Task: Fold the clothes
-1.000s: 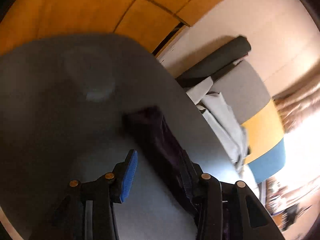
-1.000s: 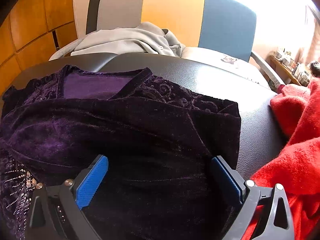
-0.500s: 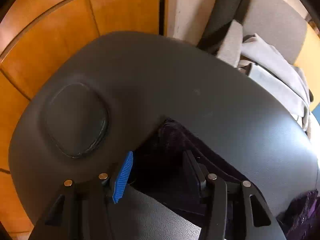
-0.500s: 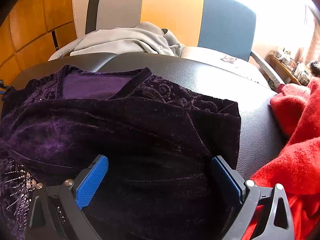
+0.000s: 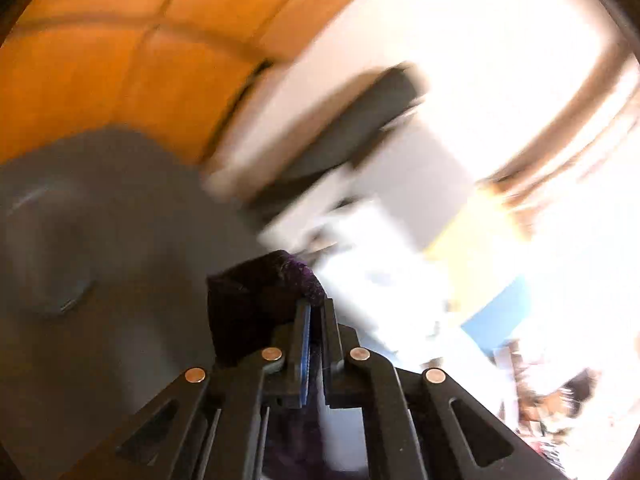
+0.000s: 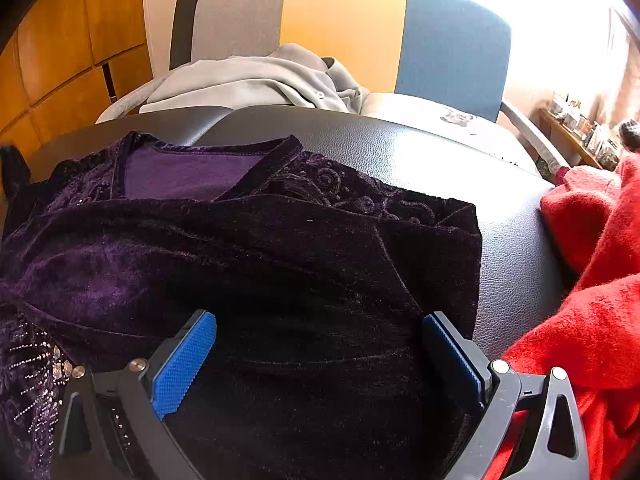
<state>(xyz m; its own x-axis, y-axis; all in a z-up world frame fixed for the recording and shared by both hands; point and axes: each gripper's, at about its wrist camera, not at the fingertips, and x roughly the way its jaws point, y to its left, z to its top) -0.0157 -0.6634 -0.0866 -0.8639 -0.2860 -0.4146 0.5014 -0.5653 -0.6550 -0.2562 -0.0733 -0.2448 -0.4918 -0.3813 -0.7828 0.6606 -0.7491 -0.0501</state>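
While the left gripper (image 5: 314,312) has its jaws pinched together on a bunch of the purple velvet top (image 6: 248,264), the right gripper (image 6: 320,344) hovers over the cloth with jaws wide apart. That garment lies spread across the black counter (image 6: 512,240). It looks soft, limp and fairly heavy; I'd take hold at a hem edge or shoulder, since velvet likely slides.
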